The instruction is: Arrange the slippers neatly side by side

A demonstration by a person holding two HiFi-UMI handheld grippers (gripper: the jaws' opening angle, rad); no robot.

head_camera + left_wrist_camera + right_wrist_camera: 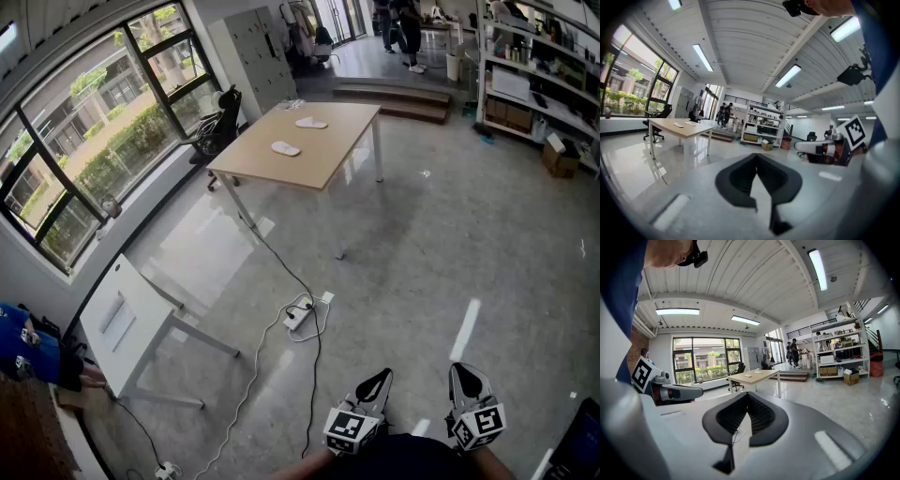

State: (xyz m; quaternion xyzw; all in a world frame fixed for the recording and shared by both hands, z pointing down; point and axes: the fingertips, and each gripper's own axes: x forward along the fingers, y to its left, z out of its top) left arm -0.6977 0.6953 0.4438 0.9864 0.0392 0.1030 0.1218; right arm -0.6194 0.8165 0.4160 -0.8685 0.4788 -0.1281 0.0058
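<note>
Two white slippers lie apart on a far light-wood table (pixel 337 141): one (pixel 286 148) nearer, the other (pixel 311 123) further back. Both show small in the left gripper view, one slipper (pixel 678 124) beside the other (pixel 690 123) on the table (pixel 670 130). In the right gripper view the table (pixel 757 377) stands far ahead. At the bottom of the head view, my left gripper (pixel 375 382) and right gripper (pixel 461 375) are held low over the floor, several steps from the table. The left gripper (pixel 757 157) and the right gripper (pixel 747 394) are both shut with nothing between the jaws.
A power strip (pixel 298 317) with a black cable lies on the floor between me and the table. A white table (pixel 122 323) stands at the left, a black office chair (pixel 217 127) by the windows. Shelves (pixel 534 84) line the right wall. Steps (pixel 394 98) rise behind the table.
</note>
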